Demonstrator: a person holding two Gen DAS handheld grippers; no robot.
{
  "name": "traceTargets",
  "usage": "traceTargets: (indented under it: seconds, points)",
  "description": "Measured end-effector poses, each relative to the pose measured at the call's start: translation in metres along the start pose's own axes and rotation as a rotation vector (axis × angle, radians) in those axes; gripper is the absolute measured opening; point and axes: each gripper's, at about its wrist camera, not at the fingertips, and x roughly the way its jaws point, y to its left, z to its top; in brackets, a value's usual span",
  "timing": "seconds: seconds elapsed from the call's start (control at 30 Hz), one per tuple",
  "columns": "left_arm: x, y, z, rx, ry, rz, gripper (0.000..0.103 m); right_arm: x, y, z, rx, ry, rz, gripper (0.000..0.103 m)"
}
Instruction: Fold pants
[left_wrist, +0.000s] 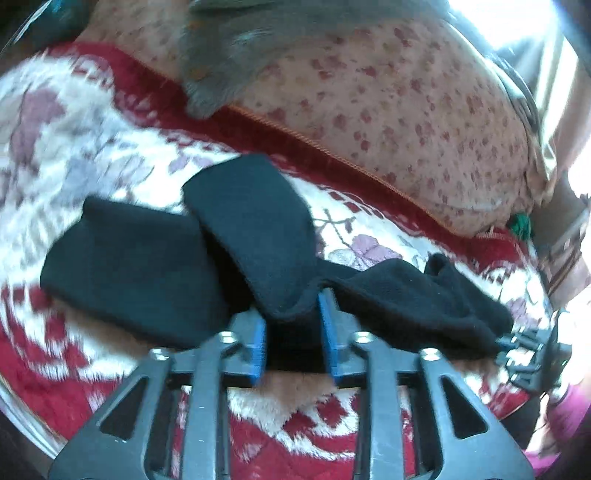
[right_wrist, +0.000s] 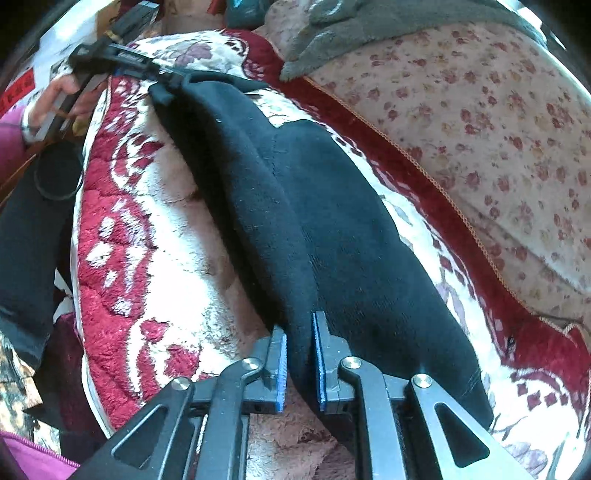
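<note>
Below, my left gripper stands parted, a fold of the pants between its blue pads without being pressed. My right gripper is slightly parted around the cloth edge; I cannot tell whether it pinches. Black pants lie on the red-and-white blanket, beside a floral quilt.

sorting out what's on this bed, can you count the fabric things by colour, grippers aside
black: 1, the pants
red and white: 1, the plush blanket under them
pink floral: 1, the quilt behind
grey: 1, the cloth lying on the quilt
total: 4
</note>
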Motion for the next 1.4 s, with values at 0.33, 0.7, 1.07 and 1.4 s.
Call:
traceTargets:
  seconds: [0.33, 0.7, 1.07, 1.4]
  points:
    - [-0.025, 0.037, 0.008, -0.211, -0.074, -0.049, 0.061, -0.037, -0.027, -0.017, 0.353, -0.109, 0.16, 0.023]
    - [-0.012, 0.064, 0.059, -0.313, -0.076, -0.035, 0.076, -0.036, -0.032, 0.001, 0.519, -0.198, 0.27, 0.025]
    - [0.068, 0.077, 0.09, -0.423, 0.054, -0.049, 0.076, -0.02, -0.025, 0.027, 0.499, -0.22, 0.324, 0.025]
    - [0.037, 0.069, 0.089, -0.357, -0.053, -0.061, 0.009, -0.018, -0.03, 0.023, 0.537, -0.226, 0.324, 0.025]
